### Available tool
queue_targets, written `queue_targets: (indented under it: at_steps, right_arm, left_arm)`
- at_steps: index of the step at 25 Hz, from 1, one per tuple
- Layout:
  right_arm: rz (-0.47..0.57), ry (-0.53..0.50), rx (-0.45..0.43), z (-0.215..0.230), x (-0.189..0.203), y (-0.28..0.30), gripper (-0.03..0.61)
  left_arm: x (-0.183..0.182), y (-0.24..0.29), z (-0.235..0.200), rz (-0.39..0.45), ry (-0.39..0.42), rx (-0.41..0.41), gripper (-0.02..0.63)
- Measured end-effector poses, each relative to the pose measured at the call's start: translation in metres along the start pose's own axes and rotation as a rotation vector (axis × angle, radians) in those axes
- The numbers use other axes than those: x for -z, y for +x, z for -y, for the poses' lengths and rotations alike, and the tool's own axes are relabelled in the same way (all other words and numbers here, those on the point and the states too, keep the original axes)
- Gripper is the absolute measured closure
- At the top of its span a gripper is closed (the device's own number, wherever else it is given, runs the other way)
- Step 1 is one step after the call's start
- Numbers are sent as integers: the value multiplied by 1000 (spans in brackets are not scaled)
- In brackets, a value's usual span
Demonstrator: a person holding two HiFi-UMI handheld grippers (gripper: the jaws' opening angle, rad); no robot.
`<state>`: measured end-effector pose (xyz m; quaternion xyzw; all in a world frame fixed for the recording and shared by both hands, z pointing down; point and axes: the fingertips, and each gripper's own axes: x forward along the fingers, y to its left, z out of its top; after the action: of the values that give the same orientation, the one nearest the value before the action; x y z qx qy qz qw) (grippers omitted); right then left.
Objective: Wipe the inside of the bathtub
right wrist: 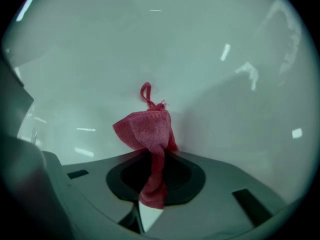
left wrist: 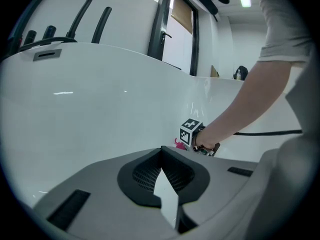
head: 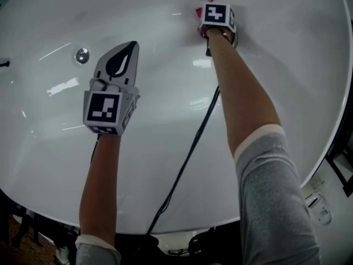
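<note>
I look down into a white bathtub (head: 165, 93). My right gripper (head: 212, 29) reaches to the far wall and is shut on a red cloth (right wrist: 147, 129), which is pressed against the tub wall (right wrist: 210, 74); a bit of the red cloth (head: 203, 12) shows beside the marker cube in the head view. My left gripper (head: 122, 51) hovers over the tub floor with its jaws together and nothing in them. From the left gripper view the left gripper (left wrist: 162, 151) points toward the right gripper (left wrist: 192, 134) and a sliver of cloth (left wrist: 179, 144).
A chrome drain (head: 82, 54) sits in the tub floor left of my left gripper. A black cable (head: 187, 159) trails from the right gripper across the tub to the near rim. Black faucet pipes (left wrist: 95, 14) rise behind the tub rim (left wrist: 50, 54).
</note>
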<state>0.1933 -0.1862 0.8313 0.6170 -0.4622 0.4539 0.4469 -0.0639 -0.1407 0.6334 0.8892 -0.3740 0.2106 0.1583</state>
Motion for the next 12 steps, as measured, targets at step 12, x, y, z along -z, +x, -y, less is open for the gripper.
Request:
queue_targets:
  at_steps: [12]
  right_arm:
    - [-141,-397,-42,-26,78,-7,518]
  left_arm:
    - [-7,-5,15,3,-8,6,620]
